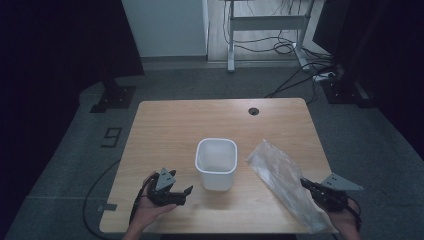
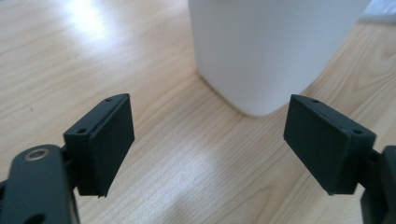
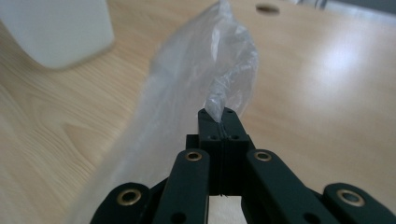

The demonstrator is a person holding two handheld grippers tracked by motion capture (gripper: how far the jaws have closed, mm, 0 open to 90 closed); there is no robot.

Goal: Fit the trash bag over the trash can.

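We are seeing one white bin [image 1: 216, 162] and one clear plastic bag [image 1: 282, 175] right of it; our right gripper [image 1: 306, 184] is pinching the bag, our left gripper [image 1: 181, 191], left of the bin, is gaping wide with nothing between.

A dim lab or test room: a light wooden table with a round cable hole [image 1: 254, 111] stands on grey carpet [image 1: 200, 85], behind it a white metal-legged adjustable desk frame [image 1: 265, 22], loose black cables [image 1: 295, 50] and a white power strip [image 1: 325, 76] on the floor
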